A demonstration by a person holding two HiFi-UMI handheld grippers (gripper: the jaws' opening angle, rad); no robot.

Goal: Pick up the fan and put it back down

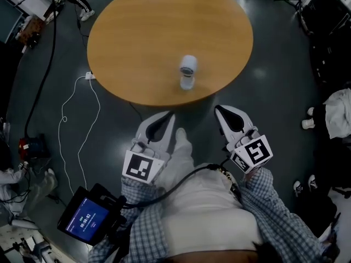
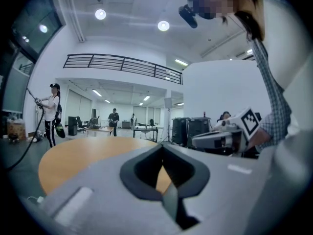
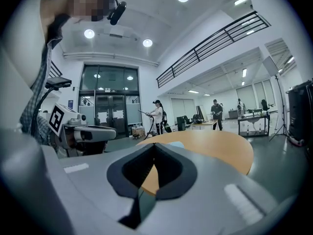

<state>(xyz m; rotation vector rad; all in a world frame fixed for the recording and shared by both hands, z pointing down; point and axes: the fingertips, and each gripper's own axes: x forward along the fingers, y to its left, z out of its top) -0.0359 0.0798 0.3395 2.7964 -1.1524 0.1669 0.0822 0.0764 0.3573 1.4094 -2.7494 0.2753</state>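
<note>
- The room is a big hall with a dark floor (image 1: 274, 92), a white wall and a railed balcony (image 2: 122, 65). Ceiling lamps are lit.
- A round wooden table (image 1: 148, 32) stands in front of the person, its top bare apart from the fan.
- Other people stand far behind the table. One person (image 2: 51, 114) on the far side holds a long hose.
- The left gripper (image 1: 166, 116) is clenched and holds nothing. Its tips meet just short of the table's near edge, touching neither the table nor the fan.
- The right gripper (image 1: 220, 110) is likewise closed tight and empty, beside the left one at about the same height. The two are apart from each other, and nothing stands between them and the fan.
- A screen (image 1: 86, 218) glows blue at the person's left hip.
- The fan (image 1: 188, 72), small and white, stands upright on the table near the near edge, between the lines of the two grippers and well apart from both.
- A white cable (image 1: 77, 119) winds over the floor left of the table. A black cable (image 1: 46, 64) runs further out.
</note>
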